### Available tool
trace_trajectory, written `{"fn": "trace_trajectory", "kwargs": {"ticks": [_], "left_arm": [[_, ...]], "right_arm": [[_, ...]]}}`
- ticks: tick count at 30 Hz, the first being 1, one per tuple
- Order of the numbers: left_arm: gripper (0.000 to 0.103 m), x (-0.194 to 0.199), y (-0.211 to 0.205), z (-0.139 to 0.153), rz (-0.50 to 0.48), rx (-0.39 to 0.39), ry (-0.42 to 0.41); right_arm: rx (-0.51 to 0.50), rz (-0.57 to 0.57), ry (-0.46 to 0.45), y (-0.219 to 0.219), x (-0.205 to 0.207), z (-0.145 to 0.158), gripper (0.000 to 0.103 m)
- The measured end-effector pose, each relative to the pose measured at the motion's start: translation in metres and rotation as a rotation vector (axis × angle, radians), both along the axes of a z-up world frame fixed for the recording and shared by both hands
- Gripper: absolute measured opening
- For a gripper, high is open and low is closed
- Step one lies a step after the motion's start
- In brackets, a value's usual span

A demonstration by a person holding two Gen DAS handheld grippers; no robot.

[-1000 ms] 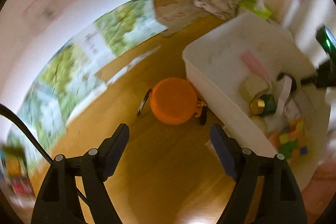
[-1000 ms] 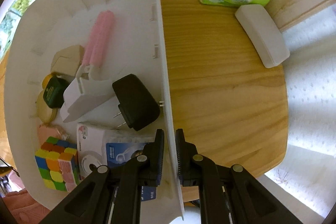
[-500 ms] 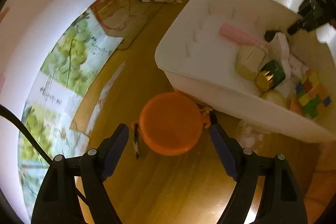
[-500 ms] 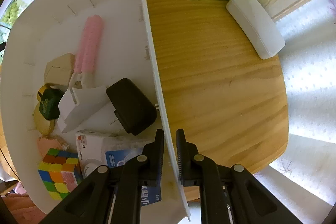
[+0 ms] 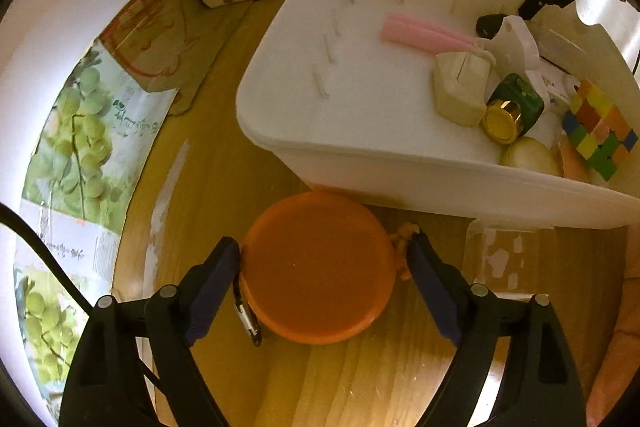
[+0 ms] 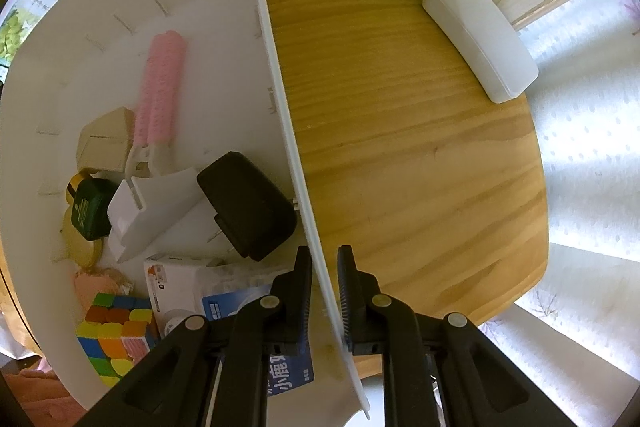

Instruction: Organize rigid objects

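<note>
Though cluttered, white bin (image 6: 72,39) half-bare

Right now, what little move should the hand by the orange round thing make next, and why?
Probably close the left gripper on the orange case. Its jaws have just been opening and now stand on either side of the case, one finger at its edge, not yet squeezing. The white bin it likely belongs in sits just behind, and the right gripper straddles the bin's wall.
</note>
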State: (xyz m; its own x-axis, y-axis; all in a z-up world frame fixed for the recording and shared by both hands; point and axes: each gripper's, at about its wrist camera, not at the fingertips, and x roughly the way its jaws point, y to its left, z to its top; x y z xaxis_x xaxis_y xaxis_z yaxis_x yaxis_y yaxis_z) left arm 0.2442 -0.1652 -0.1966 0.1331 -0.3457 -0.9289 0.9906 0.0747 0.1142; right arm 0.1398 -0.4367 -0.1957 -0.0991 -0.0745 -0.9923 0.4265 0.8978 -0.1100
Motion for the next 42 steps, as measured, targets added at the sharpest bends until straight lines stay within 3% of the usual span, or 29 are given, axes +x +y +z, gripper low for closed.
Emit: {"fn": "trace_trajectory", "kwargs": {"ticks": [6,17,22,25,27,42], "left_arm": [[0.089,0.001,-0.007,-0.007,-0.052,0.014,0.017],[0.088,0.012,-0.014,-0.012,-0.098,-0.024,0.108],[0.088,0.012,-0.010,-0.011,-0.103,-0.056,0.110],[0.087,0.010,-0.006,-0.009,-0.095,-0.069,0.109],[0.079,0.009,-0.001,-0.008,-0.084,-0.082,0.103],[0.079,-0.026,0.048,0.003,0.020,-0.107,0.058]], "right_arm": [[0.000,-0.009,0.007,-0.002,0.002,-0.001,0.015],[-0.002,-0.047,0.005,-0.005,-0.002,-0.002,0.016],[-0.006,-0.047,0.004,-0.005,-0.003,-0.003,0.016],[-0.008,-0.042,0.000,-0.004,-0.003,-0.002,0.016],[-0.009,-0.045,-0.007,-0.003,-0.004,-0.002,0.016],[-0.029,-0.034,-0.063,0.003,-0.015,0.005,0.017]]}}
